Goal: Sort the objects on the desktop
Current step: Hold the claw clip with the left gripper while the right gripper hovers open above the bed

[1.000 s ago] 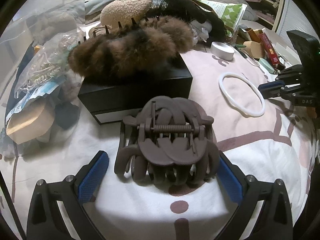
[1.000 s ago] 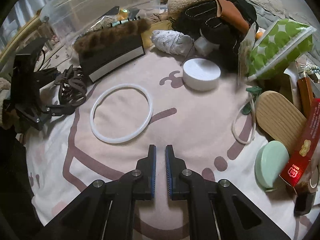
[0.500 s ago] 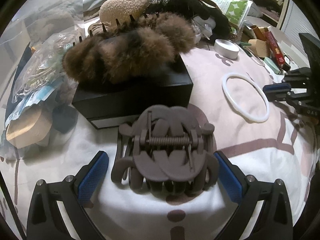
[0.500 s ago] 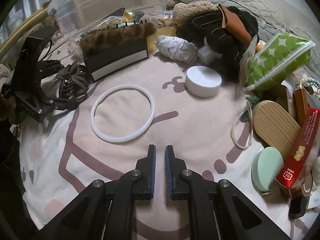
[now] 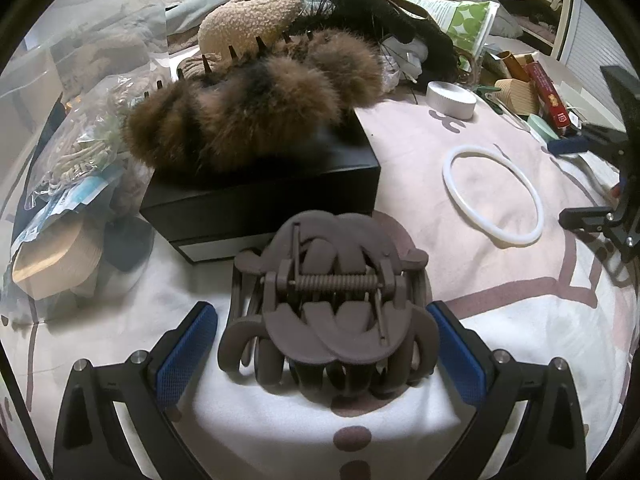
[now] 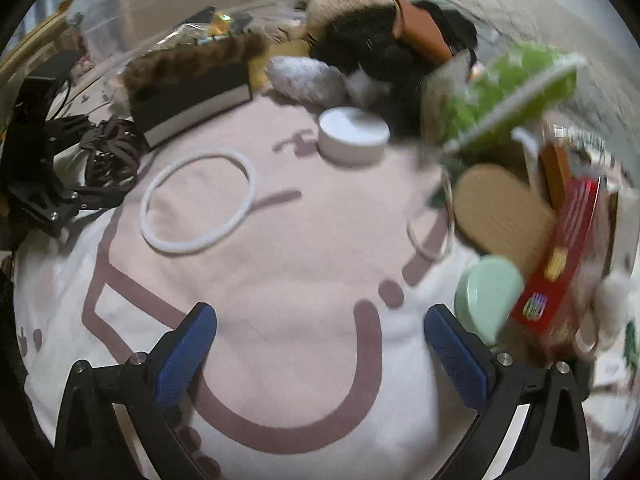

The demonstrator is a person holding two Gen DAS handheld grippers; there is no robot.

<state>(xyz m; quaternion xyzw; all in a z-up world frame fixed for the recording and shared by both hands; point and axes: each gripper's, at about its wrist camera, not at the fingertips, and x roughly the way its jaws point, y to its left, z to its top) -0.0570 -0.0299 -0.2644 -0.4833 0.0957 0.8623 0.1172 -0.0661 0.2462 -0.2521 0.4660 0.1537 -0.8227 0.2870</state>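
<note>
**Hair claw clip, brown matte plastic, one item awaiting pickup**

Hair claw clip (image 5: 328, 312), brown matte plastic with an exposed coil spring, lies on the bed's pink-and-white printed cover (image 5: 520, 320), just in front of a black rectangular box (image 5: 260, 196) that carries a brown furry hair clip (image 5: 256, 108).

Left tongs (image 5: 322, 352): spread wide, one blue pad (image 5: 186, 352) on each side of the claw clip. The right-hand pad sits at the clip's edge; the left-hand pad stands clear. Nothing gripped.

Right tongs (image 6: 320, 354): jaws have just been opening and now stand wide over bare cover, nothing between them.

Other stock on the cover: white thin plastic ring (image 6: 198, 202), lying flat toward the middle; white round shallow tin (image 6: 354, 136) beyond it; pale green round lid (image 6: 490, 296), tan oval wooden piece (image 6: 504, 216) and red printed carton (image 6: 568, 256) along the right-hand side.

Step in hand, as judged: the left tongs are placed for a grasp on the claw clip and have not closed. The next move calls for closing squarely across the clip body, not on the teeth, which would likely slip or spring the clip open. No destination shows clearly; a clear plastic tub (image 6: 160, 12) at the far edge is a possible one.

Hard to read: the right wrist view is smeared, worst on its right-hand side, so the carton's printing is illegible. The heap at the far edge is too tangled to itemise.
</note>
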